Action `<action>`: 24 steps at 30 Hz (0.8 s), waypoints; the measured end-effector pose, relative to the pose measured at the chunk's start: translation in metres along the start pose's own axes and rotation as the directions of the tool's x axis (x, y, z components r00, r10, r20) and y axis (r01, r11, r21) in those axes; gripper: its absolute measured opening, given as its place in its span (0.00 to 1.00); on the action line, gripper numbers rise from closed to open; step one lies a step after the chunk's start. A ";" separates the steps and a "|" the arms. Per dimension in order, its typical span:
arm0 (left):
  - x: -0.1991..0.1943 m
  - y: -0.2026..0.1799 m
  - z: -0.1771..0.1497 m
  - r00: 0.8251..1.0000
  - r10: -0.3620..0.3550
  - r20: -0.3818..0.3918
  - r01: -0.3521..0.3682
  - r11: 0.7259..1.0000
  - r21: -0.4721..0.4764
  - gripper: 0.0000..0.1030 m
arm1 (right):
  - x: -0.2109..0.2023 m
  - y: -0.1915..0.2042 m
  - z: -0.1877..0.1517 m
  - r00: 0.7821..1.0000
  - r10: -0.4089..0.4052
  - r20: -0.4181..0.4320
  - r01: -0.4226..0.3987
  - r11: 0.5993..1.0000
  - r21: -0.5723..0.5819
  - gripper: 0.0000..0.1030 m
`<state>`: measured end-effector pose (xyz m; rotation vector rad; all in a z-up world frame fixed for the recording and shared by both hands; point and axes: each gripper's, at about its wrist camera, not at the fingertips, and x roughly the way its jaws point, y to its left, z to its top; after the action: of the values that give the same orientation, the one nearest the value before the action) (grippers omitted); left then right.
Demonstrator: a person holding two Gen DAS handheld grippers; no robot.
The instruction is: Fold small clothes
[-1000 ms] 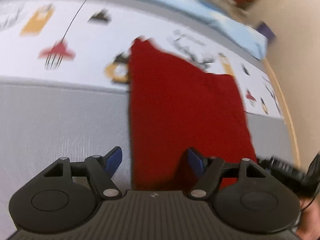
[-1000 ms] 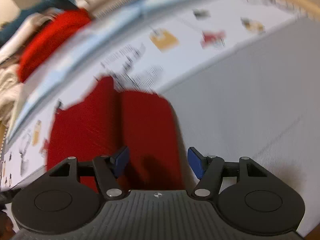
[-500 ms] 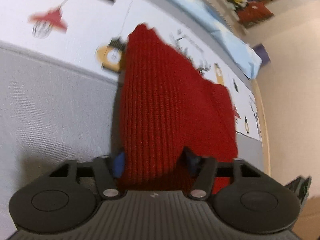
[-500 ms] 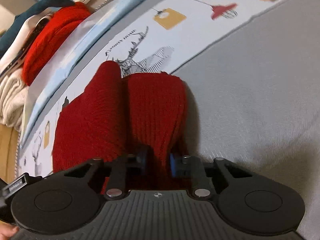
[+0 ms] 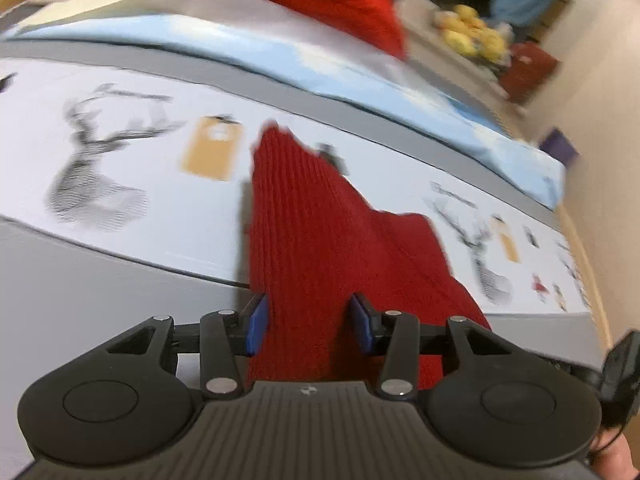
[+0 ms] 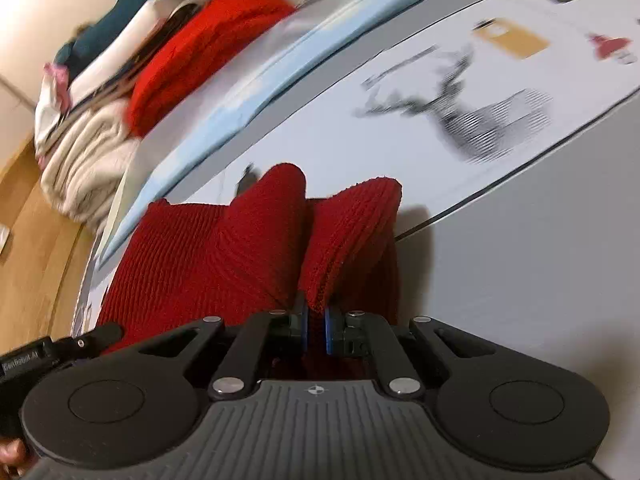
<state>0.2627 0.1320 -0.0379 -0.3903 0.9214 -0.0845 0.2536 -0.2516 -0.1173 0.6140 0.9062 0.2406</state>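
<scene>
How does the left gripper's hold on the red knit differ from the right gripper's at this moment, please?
The right gripper is shut tight on a thin pinch of the red knit; the left gripper stands wider, its jaws closing around a thicker bunch. Both take the same garment at its near edge.

Knit garment on bedspread, clothes pile behind.

red knit garment: near edge hidden behind the left gripper body
yellow things: too blurred to identify
clothes pile: smeared, cut by the frame's edge
other gripper: only a corner shows at left
</scene>
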 end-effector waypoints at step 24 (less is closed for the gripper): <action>-0.009 0.004 -0.027 0.993 -0.026 -0.117 0.042 0.990 0.138 0.55 | -0.028 0.055 -0.018 0.999 -0.021 0.036 0.028 0.978 -0.206 0.14</action>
<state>0.2351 0.1303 -0.0475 -0.2723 1.0166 -0.2036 0.2255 -0.2121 -0.0749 0.4132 0.8431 0.2969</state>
